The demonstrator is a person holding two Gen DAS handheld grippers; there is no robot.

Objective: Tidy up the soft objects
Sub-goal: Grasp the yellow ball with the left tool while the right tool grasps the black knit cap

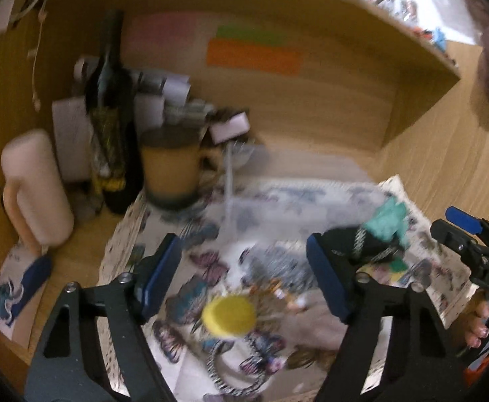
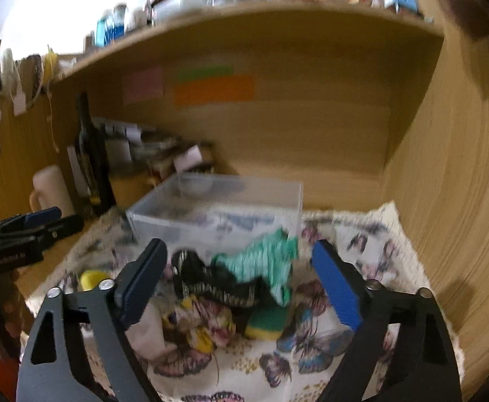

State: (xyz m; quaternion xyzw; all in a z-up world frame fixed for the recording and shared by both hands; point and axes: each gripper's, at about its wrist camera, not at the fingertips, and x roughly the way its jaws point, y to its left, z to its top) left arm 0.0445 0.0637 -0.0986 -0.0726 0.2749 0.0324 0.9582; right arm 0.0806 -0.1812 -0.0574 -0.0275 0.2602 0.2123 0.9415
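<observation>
Two grippers hover over a butterfly-print cloth (image 2: 314, 361) spread on the wooden desk, and both have their jaws spread wide with nothing between them. The right gripper (image 2: 241, 288) faces a small heap of soft things near the middle of the cloth: a teal knitted piece (image 2: 271, 261) draped over a black patterned fabric (image 2: 211, 284), with a green-and-yellow sponge (image 2: 267, 325) tucked under them and a crumpled floral fabric (image 2: 204, 328) just beside. Behind the heap, toward the cloth's far edge, stands a clear plastic box (image 2: 217, 211), apparently the place for them, though blur hides whether it holds anything. The left gripper (image 1: 244, 281) hangs above a yellow round object (image 1: 229, 315) and a zebra-striped band (image 1: 234, 378) near the cloth's front edge.

Everything in the heap looks light, limp and compressible, so it should bunch rather than resist. The teal piece lies on top and is probably best pinched at its raised middle fold, where the fabric is thickest; a grip at a loose edge risks it slipping or dragging the black fabric along.
</observation>
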